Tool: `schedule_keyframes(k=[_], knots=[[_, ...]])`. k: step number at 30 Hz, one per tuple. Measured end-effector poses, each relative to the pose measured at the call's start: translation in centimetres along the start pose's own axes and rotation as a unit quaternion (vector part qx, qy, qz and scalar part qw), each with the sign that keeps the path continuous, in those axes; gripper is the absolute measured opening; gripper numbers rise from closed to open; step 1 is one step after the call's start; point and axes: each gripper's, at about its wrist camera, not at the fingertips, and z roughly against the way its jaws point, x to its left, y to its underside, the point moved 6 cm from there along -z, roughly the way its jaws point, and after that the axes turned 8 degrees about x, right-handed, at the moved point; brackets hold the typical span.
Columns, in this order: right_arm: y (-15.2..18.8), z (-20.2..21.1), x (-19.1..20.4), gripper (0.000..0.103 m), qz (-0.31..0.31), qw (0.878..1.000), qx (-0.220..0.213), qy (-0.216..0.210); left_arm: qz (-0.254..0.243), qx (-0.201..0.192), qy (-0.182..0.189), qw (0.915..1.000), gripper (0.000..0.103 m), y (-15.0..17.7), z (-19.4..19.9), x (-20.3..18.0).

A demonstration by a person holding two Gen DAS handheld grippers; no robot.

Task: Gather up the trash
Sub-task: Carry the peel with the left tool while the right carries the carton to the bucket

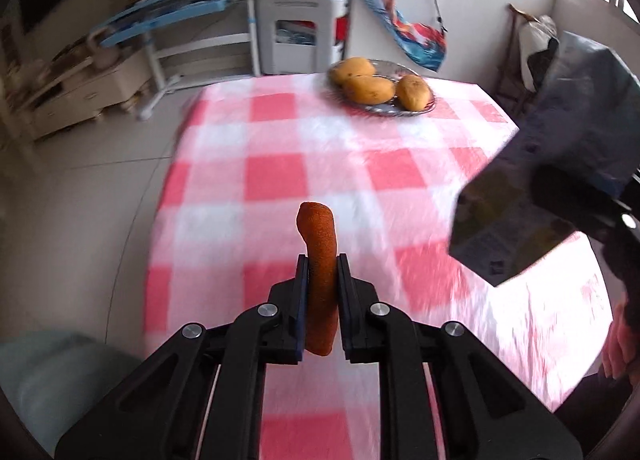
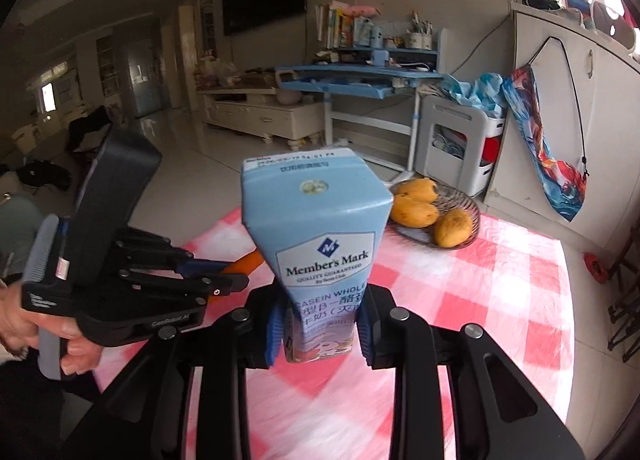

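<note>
Orange peel strip [image 1: 320, 280] clamped in left claw [image 1: 323, 264], milk carton [image 2: 320, 244] in right claw [image 2: 320, 324].

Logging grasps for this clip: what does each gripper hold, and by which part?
Left gripper: the orange peel strip, pinched around its middle. Right gripper: the blue milk carton, clamped near its bottom end.

We see the left hand-held gripper [image 1: 323, 264] clamped tight, tilted down. The right hand-held gripper [image 2: 320, 320] grips too, and a hand [image 2: 24, 324] holds the left tool's handle.
</note>
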Motion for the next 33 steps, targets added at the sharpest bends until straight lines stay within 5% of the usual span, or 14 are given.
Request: schedule_keyframes(k=[19,33], knots=[[9.2,7.7,10.2,0.03,-0.009,0.998,0.003,-0.063,0.015,-0.053,-0.022,0.9983,0.013,13.1,8.9,0.6],[12.2,6.7,12.7,0.031,0.009,0.996,0.045,-0.082,0.023,-0.06,-0.022,0.9977,0.013,15.8,10.5,1.1]])
